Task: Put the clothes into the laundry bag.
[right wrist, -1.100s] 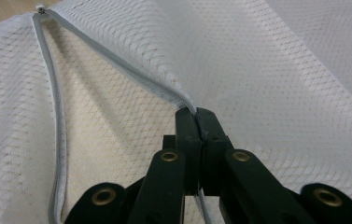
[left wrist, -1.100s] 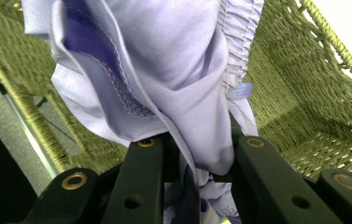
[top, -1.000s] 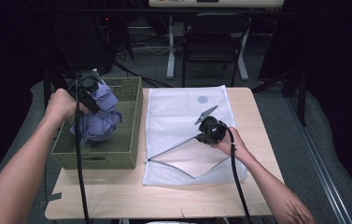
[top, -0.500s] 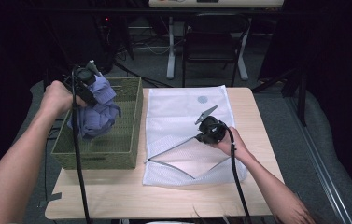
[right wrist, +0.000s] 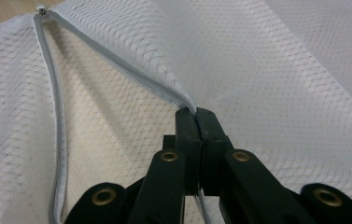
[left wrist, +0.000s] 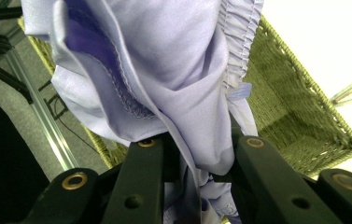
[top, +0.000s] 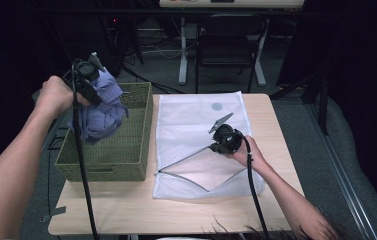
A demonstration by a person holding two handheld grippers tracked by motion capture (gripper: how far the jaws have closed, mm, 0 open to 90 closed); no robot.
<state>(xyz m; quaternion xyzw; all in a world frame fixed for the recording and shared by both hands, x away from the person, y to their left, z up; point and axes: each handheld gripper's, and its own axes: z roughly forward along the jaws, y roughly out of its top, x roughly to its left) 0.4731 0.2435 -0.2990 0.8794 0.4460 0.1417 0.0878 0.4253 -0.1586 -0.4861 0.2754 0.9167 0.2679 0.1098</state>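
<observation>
A lavender garment [top: 101, 111] hangs bunched above the green woven basket [top: 136, 150] at the table's left, pinched by my left gripper [top: 92, 80], which is shut on its folds. In the left gripper view the cloth [left wrist: 164, 74] is squeezed between the black jaws [left wrist: 197, 154], with the basket [left wrist: 299, 121] below. A white mesh laundry bag [top: 201, 120] lies flat in the table's middle with its zipper mouth [top: 186, 167] spread open. My right gripper [top: 213, 145] is shut on the upper zipper edge [right wrist: 127, 70], lifting it a little off the lower layer.
The wooden table [top: 126, 210] has bare room along its front edge. A dark chair [top: 226, 40] and a white table leg [top: 182, 50] stand behind the table. A black cable [top: 83, 170] trails down from the left gripper across the basket's front.
My left hand has lifted the lavender garment higher out of the basket. The right gripper has kept still on the bag's zipper edge.
</observation>
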